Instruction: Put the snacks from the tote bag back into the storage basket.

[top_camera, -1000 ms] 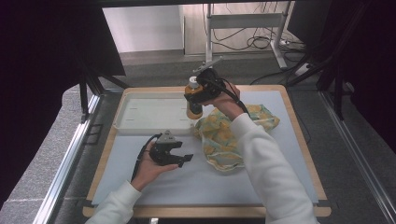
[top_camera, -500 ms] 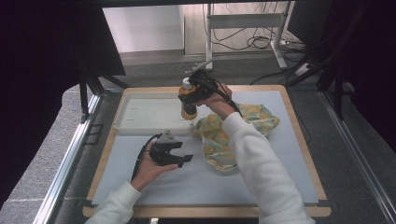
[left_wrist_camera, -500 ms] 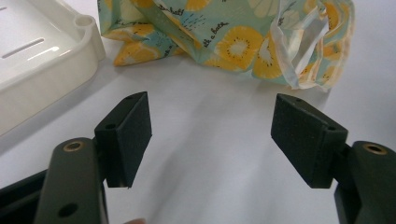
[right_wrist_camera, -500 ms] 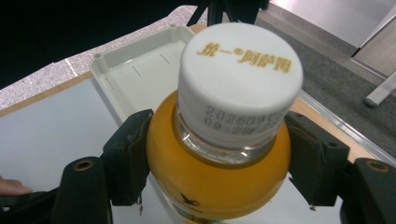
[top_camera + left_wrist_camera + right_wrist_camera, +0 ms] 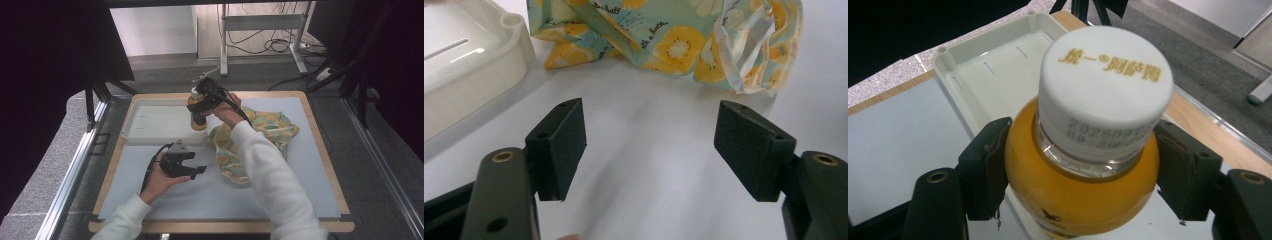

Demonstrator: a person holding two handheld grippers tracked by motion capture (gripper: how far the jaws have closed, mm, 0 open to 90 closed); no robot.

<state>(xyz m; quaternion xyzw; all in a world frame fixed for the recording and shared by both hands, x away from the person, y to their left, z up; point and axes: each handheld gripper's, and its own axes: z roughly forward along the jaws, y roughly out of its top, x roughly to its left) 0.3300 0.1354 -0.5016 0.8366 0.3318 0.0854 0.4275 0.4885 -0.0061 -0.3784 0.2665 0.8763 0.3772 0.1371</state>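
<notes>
cap: "统一 阿萨姆", "2026" | bag: "a hat"

Orange bottle with white cap — clamped at the shoulder, above the white tray's edge

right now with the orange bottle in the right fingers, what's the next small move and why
Probably lower the bottle straight down into the white tray and only then open. The right gripper clamps it below its white cap, with the tray beneath it. The left gripper hangs open, holding nothing.
</notes>
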